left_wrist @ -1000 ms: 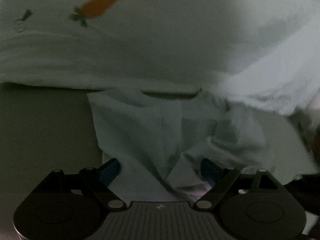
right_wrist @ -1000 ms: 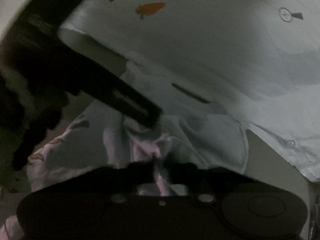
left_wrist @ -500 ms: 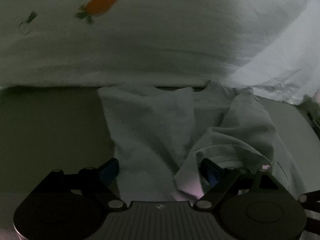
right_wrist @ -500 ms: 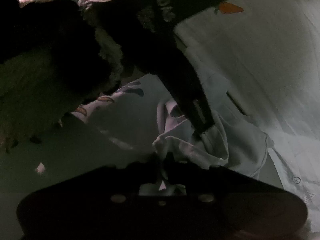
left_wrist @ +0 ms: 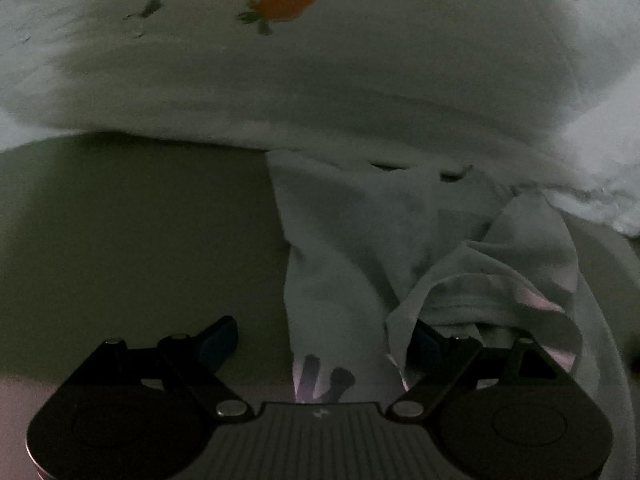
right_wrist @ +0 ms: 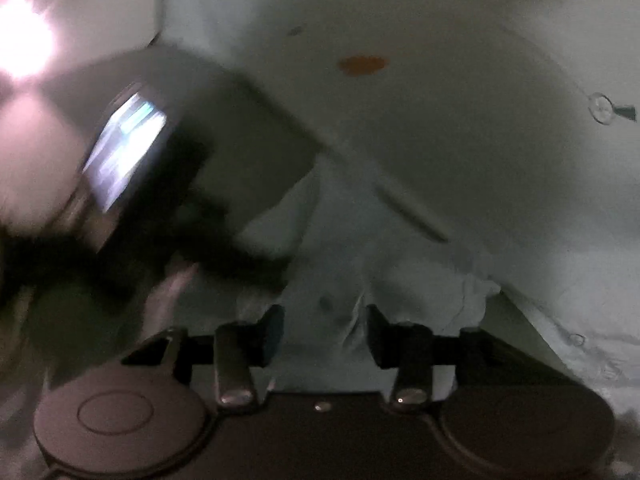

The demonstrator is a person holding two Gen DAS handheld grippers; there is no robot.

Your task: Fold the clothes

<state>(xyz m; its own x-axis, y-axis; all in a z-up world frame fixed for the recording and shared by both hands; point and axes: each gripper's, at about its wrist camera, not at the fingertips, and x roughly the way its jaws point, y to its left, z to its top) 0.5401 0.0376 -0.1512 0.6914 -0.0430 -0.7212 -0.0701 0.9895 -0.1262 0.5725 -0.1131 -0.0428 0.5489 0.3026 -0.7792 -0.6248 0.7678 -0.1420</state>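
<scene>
A pale, crumpled garment [left_wrist: 340,240] lies on a dark olive surface [left_wrist: 140,240], its far end tucked under a white quilt. My left gripper [left_wrist: 324,340] stands open low over the garment's near end. The cloth's left edge runs between its fingers, and a raised fold covers part of the right fingertip [left_wrist: 426,342]. In the blurred right wrist view my right gripper [right_wrist: 324,328] hangs above the garment [right_wrist: 340,272]. Its jaws are opening, with nothing pinched between the pads. The left hand-held gripper shows there as a dark blur [right_wrist: 224,248] at the left.
A thick white quilt [left_wrist: 360,80] with an orange carrot print [left_wrist: 292,0] fills the far side and overhangs the garment. The carrot print [right_wrist: 362,65] also shows in the right wrist view. A lit screen [right_wrist: 124,148] glows at that view's left.
My right gripper was shut on a pinch of the garment; it has let go, lifted away and parted its jaws. The left gripper drifted left, so the garment now sits right of centre.
</scene>
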